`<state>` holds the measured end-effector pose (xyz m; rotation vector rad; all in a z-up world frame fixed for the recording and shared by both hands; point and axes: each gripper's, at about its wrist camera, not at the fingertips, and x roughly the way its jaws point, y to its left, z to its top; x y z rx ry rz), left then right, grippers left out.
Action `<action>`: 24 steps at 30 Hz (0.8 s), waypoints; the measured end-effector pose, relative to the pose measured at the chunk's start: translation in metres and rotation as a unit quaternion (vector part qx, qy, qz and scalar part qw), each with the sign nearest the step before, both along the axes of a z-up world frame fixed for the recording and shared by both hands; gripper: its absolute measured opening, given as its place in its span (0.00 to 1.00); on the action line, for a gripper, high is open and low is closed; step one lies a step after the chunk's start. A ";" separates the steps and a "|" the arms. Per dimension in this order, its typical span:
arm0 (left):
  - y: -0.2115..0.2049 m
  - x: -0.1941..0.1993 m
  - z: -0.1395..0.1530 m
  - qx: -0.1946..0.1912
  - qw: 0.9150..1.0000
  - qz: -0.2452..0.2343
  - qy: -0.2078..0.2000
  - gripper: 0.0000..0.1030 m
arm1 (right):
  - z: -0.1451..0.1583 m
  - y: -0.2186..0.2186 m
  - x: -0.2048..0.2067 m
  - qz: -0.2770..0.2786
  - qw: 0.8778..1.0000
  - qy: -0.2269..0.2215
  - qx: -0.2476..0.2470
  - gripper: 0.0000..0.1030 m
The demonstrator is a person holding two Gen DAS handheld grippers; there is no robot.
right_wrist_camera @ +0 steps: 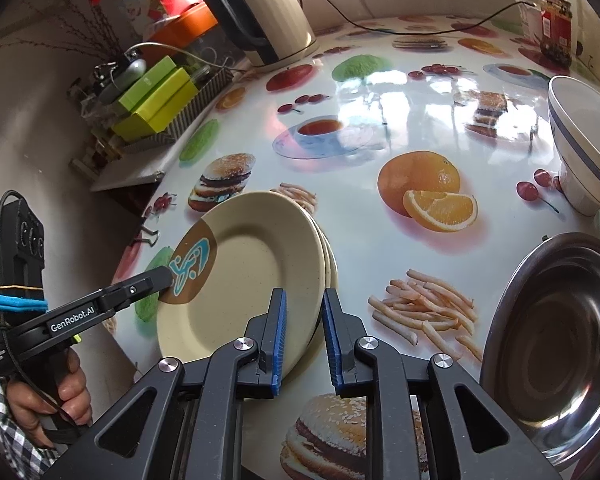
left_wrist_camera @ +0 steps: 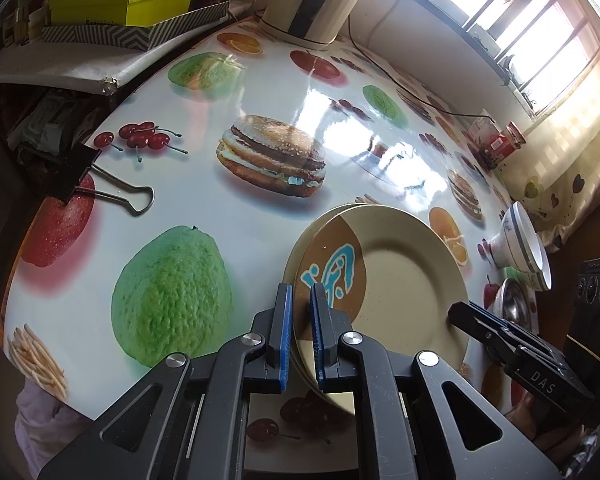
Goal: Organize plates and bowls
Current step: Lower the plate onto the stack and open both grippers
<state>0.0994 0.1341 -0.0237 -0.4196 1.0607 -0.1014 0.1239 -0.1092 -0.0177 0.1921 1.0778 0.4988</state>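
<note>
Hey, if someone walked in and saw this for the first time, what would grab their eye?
Probably the stack of beige plates near the table's front edge, with the left gripper clamped on its rim and the right gripper open astride the opposite rim. Next, the glossy tablecloth printed with burgers and fruit, and the steel dish at the right.

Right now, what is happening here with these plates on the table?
A person holds a gripper in each hand. The left gripper is shut on the rim of the beige plates, a small stack on the fruit-print table. The right gripper is open at the opposite rim of the stack. A steel dish and a white bowl wait to the right.
</note>
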 end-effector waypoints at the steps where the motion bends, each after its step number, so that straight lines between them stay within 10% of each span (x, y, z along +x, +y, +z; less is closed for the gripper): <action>1: 0.000 0.000 0.000 0.000 1.000 0.000 0.000 0.09 | 0.000 0.001 0.000 0.001 1.000 -0.002 -0.002 0.19; 24: -0.011 -0.008 0.007 0.106 0.993 0.004 -0.050 0.21 | 0.001 0.007 -0.010 0.004 0.997 -0.053 -0.054 0.30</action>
